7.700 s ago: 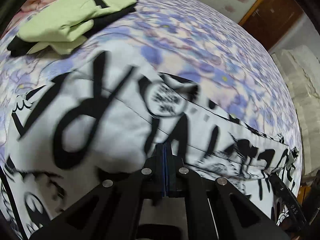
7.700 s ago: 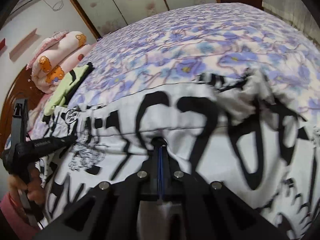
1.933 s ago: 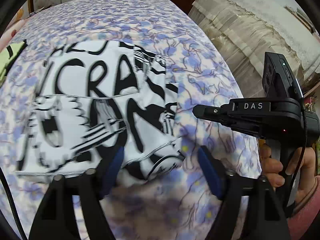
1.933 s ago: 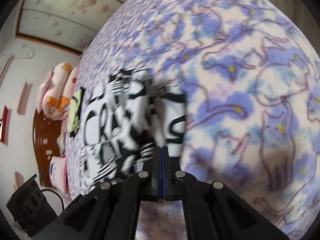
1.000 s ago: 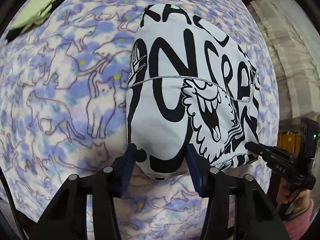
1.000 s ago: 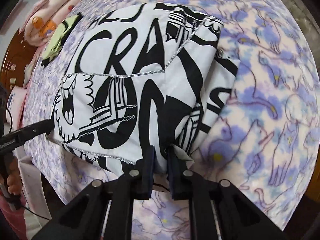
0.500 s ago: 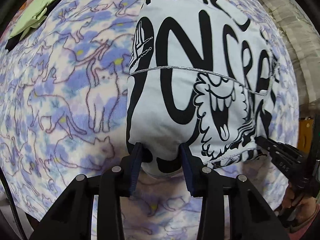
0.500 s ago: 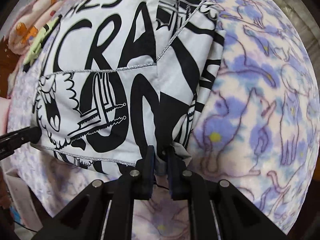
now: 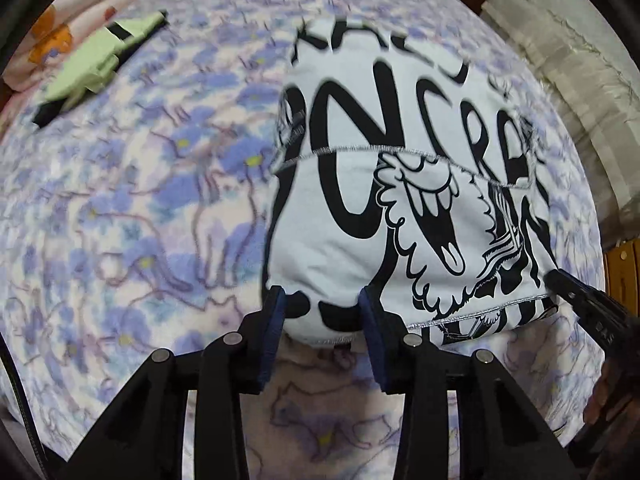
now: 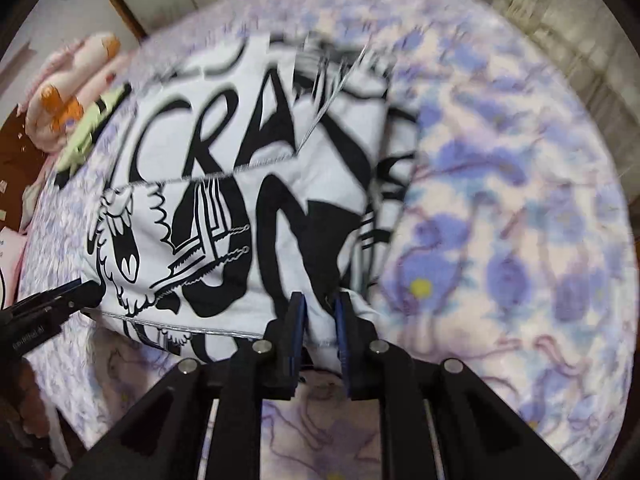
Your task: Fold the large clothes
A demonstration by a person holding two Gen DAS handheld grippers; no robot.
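Floral bedspread [image 9: 132, 208] — folded garment [image 9: 360, 208] (graphic-print) atop.

Both views are evenly, fairly softly lit, probably by indoor room light; no glare shows. Fisheye distortion bulges the bedspread [image 9: 132, 216] into a dome and leaves black corners. The left wrist view is sharp at centre on the printed garment [image 9: 400, 208], smeared toward the left edge. The right wrist view is blurred throughout, worst across its upper middle and right.
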